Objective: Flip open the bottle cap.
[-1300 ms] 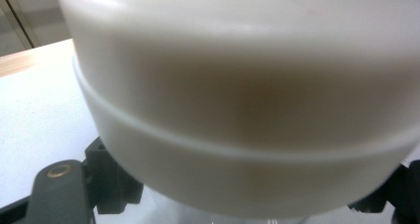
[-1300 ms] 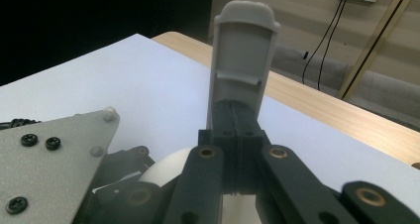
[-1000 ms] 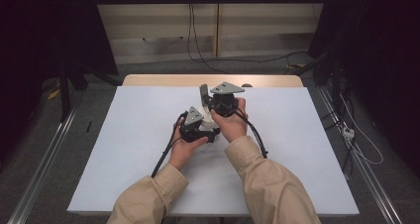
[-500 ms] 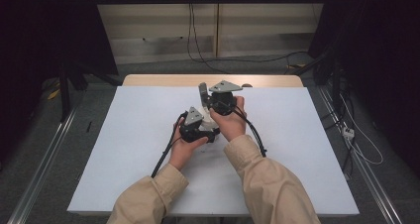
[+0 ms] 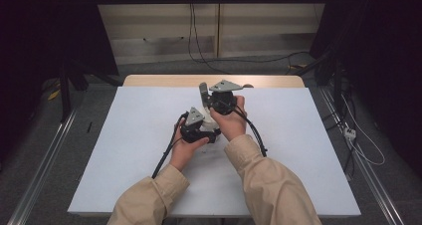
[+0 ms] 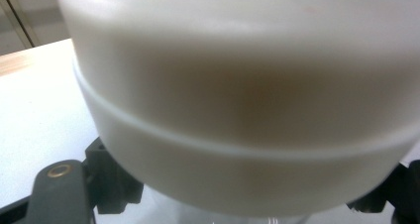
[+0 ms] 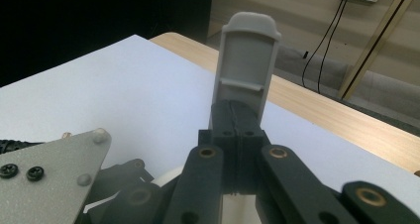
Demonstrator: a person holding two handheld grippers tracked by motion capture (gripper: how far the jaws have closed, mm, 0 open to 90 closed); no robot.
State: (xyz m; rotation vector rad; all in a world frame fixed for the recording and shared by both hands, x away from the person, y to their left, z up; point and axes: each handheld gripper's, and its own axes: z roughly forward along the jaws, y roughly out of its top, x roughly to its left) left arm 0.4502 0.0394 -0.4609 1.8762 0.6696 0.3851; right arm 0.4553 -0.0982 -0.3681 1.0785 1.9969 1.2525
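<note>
Left gripper (image 5: 205, 129) holds a white container (image 6: 237, 105) between its jaws, directly ahead. Right gripper (image 5: 203, 93), jaws pressed together and empty, sits just beyond, nearer the container

Open white table (image 5: 124, 150) all around both tools

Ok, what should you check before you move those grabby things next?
1. Right gripper empty, jaws shut together: ok.
2. Left gripper holding the cream round container firmly: cannot tell, too blurred.
3. Room between the two grippers: not ok, they crowd together.
4. Bare white table around both grippers: ok.
5. Left cable lying loose on the table: ok.
</note>
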